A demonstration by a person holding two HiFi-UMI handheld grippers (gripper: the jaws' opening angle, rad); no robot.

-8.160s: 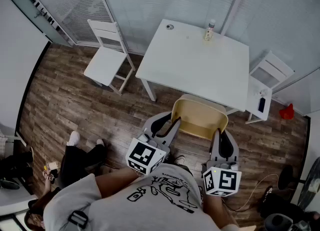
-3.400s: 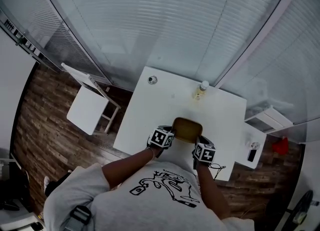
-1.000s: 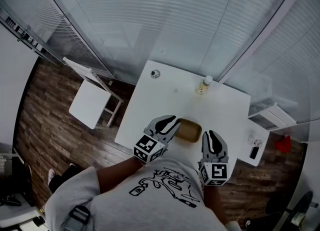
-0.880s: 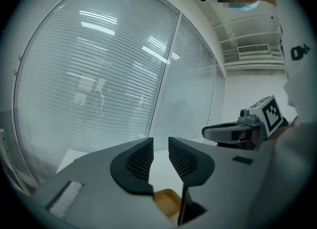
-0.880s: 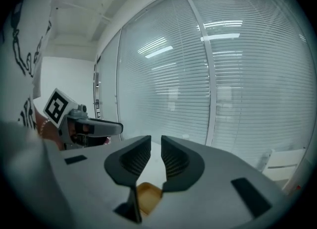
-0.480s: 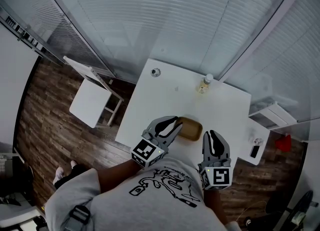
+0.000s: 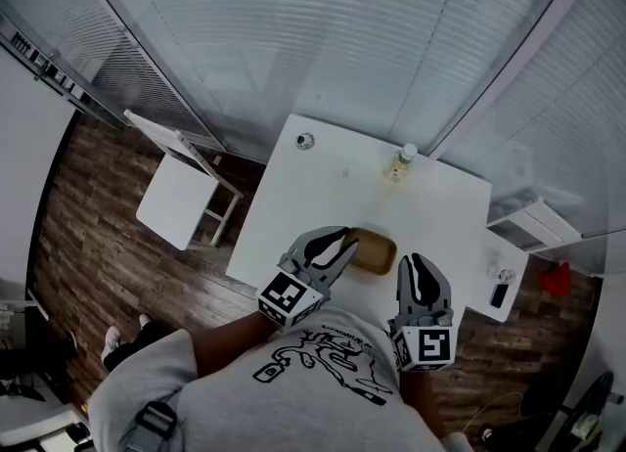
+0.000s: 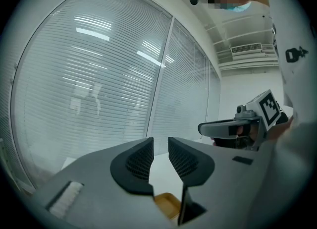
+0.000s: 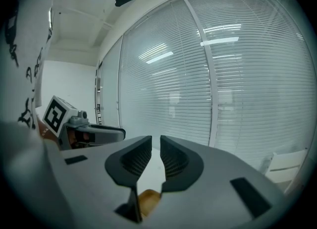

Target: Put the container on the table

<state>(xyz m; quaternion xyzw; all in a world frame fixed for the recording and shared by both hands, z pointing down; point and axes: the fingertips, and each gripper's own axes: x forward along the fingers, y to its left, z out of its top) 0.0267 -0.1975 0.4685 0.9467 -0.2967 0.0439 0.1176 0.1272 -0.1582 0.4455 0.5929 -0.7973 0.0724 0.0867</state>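
A tan, shallow container (image 7: 376,252) rests on the white table (image 7: 323,191) near its front edge. My left gripper (image 7: 335,241) hovers just left of it, its jaws a narrow gap apart and holding nothing. My right gripper (image 7: 418,266) hangs at the container's right, clear of it, its jaws also slightly apart and empty. In the left gripper view the left gripper (image 8: 160,152) points over the container (image 8: 167,204). In the right gripper view the container (image 9: 148,198) peeks out below the right gripper (image 9: 156,152).
A small bottle (image 7: 399,165) and a small round object (image 7: 306,141) stand at the table's far edge. A white chair (image 7: 181,196) is at the left. A white side chair (image 7: 514,254) at the right holds a phone (image 7: 499,295). Blinds cover the glass wall behind.
The container was carried from the floor area and set on the table, then both grippers let go and drew back. Over the last second almost nothing has moved.
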